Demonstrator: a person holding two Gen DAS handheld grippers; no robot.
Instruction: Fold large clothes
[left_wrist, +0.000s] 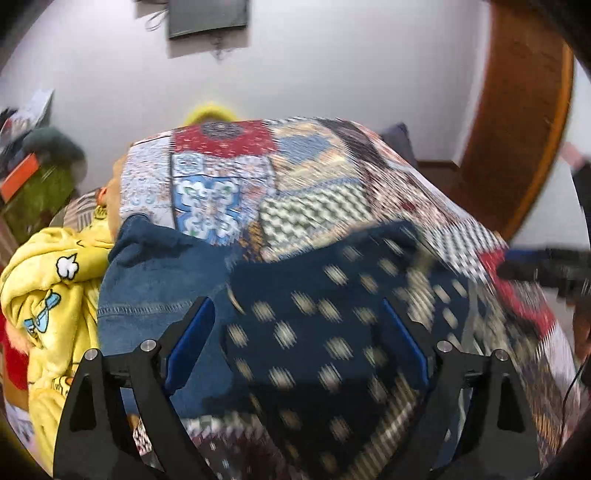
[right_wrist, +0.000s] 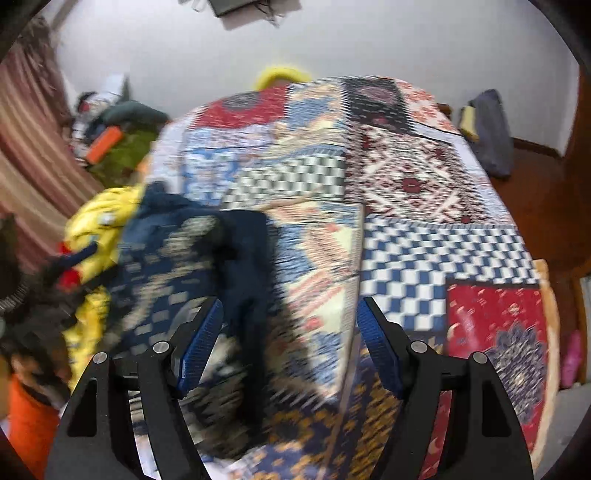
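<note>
Left gripper (left_wrist: 299, 341) hovering with jaws spread wide, gripping nothing, directly over the dark navy garment with pale woven dots (left_wrist: 332, 325). Right gripper (right_wrist: 290, 350) also gaping, empty, sitting at that garment's right edge (right_wrist: 243, 280), mostly over the patchwork-print bed cover (right_wrist: 424, 206). Garment lying on the near-left part of the bed, overlapping a blue denim piece (left_wrist: 155, 288), beside a yellow fleece with cartoon print (left_wrist: 48, 288). Long axis looking to run away from the grippers, though blur hiding the outline. Left hand nearer the bulk; right needing to shift left for the edge.
</note>
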